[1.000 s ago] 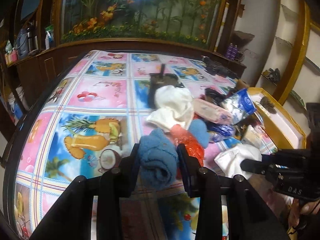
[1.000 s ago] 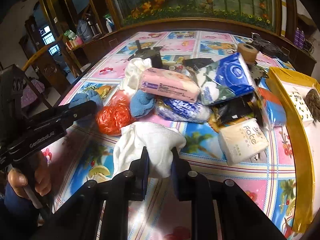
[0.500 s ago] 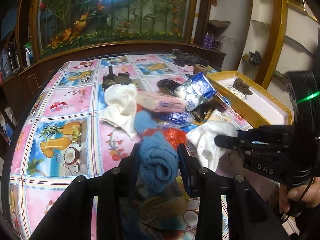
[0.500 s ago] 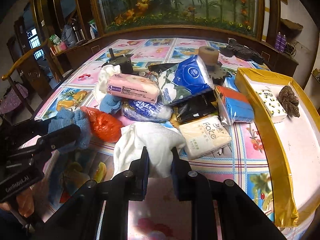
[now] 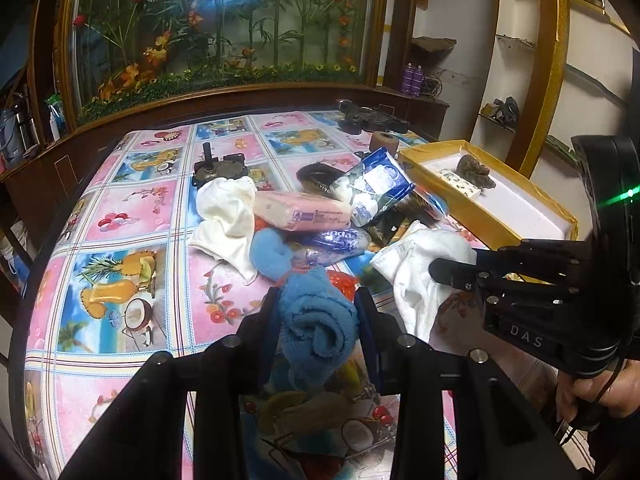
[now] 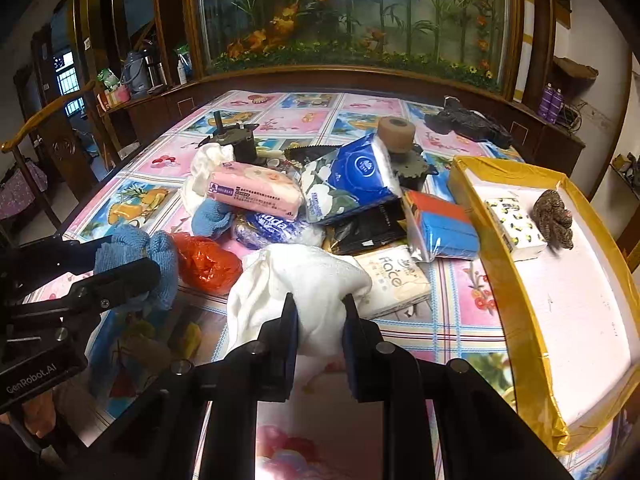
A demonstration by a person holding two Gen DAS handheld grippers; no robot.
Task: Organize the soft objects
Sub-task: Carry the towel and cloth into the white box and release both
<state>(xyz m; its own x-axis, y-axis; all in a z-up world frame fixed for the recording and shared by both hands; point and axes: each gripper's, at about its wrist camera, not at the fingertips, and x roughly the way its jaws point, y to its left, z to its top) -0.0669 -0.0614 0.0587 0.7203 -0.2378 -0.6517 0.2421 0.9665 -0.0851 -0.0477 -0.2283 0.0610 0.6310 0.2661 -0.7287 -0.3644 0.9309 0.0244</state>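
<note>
My left gripper [image 5: 316, 312] is shut on a rolled blue towel [image 5: 316, 328] and holds it above the table's near edge; it also shows in the right wrist view [image 6: 132, 256]. My right gripper [image 6: 318, 312] is shut on a white cloth [image 6: 304, 280], which also shows in the left wrist view [image 5: 420, 268]. The gold box [image 6: 520, 320] with a white floor lies at the right and holds a small printed pack [image 6: 514, 224] and a brown lump [image 6: 554, 220].
A pile lies mid-table: pink pack [image 6: 256, 192], blue tissue pack [image 6: 360, 176], orange bag [image 6: 206, 260], blue sponge pack [image 6: 444, 228], "Face" tissue pack [image 6: 394, 276], another white cloth [image 5: 228, 216], a small blue cloth [image 5: 272, 252]. Black tools [image 6: 468, 122] sit at the far edge.
Both grippers have lifted and swung right with their cloths, so the gold box comes further into view. The pile has not moved.
</note>
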